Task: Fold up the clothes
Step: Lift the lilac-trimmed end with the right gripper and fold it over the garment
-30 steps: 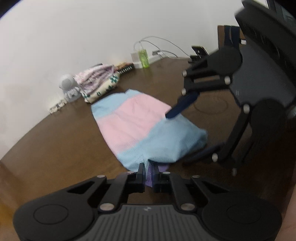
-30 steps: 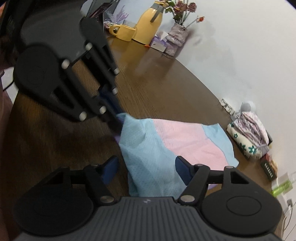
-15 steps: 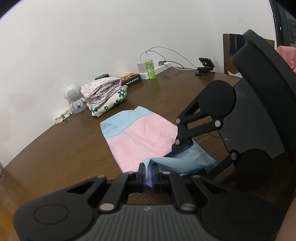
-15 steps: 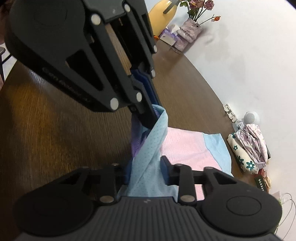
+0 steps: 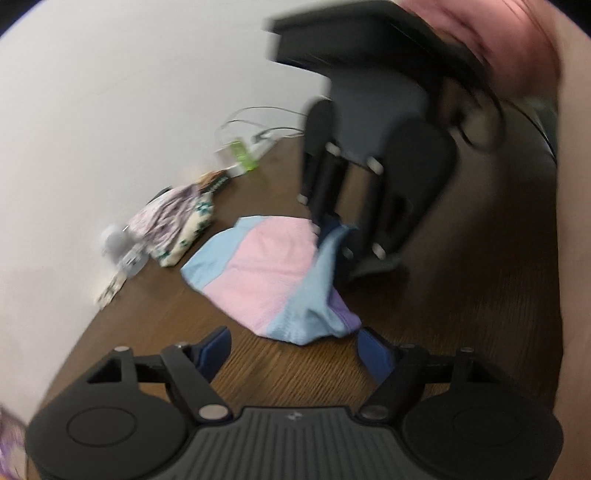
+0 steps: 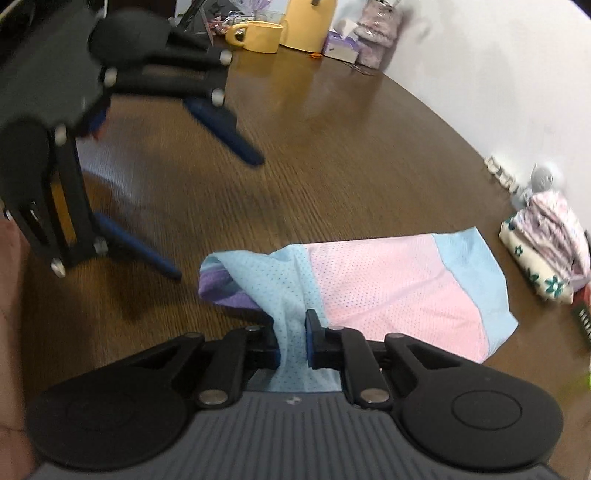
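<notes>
In the left wrist view, our left claw (image 5: 293,347) fills the bottom of the frame with its blue fingers spread wide and nothing between them, hovering just short of the pink and blue garment (image 5: 266,273) that lies in the middle of the frame on the brown table (image 5: 461,314). Above it, at centre right, our right claw (image 5: 328,230) comes down onto the garment's far blue edge, blurred. A folded floral pile (image 5: 177,225) sits at centre left by the white wall. In the right wrist view, our right claw (image 6: 293,341) at bottom centre is clamped on a bunched blue fold of the garment (image 6: 388,288), which spreads toward the right of the frame. Our left claw (image 6: 214,218) stands at upper left, fingers well apart, clear of the cloth. A yellow mug (image 6: 258,35) stands at the top.
</notes>
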`<action>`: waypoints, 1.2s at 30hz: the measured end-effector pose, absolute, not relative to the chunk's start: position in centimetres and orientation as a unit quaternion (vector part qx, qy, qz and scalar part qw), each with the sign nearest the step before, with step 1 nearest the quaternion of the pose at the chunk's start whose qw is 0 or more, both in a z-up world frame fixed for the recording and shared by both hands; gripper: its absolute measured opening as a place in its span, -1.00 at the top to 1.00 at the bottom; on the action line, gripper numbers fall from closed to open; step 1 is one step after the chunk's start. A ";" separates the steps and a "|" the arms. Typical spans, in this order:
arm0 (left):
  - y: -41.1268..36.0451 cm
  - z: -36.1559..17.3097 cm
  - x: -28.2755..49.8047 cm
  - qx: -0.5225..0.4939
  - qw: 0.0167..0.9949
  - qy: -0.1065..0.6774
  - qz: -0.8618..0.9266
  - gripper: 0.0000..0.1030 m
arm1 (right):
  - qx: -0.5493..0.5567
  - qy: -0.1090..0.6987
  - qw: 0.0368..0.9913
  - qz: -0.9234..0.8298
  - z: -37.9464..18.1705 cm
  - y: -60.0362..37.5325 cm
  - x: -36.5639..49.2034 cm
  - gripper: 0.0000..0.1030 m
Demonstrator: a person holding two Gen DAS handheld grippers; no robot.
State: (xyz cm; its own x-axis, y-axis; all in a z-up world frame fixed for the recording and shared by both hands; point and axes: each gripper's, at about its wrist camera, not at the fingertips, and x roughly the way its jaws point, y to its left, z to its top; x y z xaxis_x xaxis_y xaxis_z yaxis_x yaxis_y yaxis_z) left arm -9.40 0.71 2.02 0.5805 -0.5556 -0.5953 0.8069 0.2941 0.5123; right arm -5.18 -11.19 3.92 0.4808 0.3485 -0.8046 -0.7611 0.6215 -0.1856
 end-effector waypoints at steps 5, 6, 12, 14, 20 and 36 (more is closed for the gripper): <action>-1.2 -0.2 -8.3 0.486 0.747 0.113 -0.439 -0.43 | -0.226 0.400 0.819 0.345 5.0 -12.4 -3.5 0.79; -1.6 -0.6 -7.9 0.495 0.741 0.107 -0.440 -0.42 | -0.221 0.402 0.818 0.347 5.2 -12.6 -3.2 0.79; -3.0 -0.9 -5.9 0.512 0.716 0.069 -0.469 0.16 | -0.199 0.413 0.809 0.369 6.0 -13.4 -2.1 0.79; -3.1 -0.9 -5.8 0.524 0.699 0.055 -0.483 0.86 | -0.199 0.415 0.805 0.374 6.0 -13.5 -1.7 0.79; -2.9 0.4 -4.4 0.499 0.690 0.081 -0.519 0.90 | -0.194 0.400 0.813 0.376 5.5 -14.4 -2.5 0.59; -4.8 3.5 -2.1 0.447 0.708 0.159 -0.523 0.90 | -0.243 0.282 0.893 0.255 1.1 -15.6 -8.9 0.32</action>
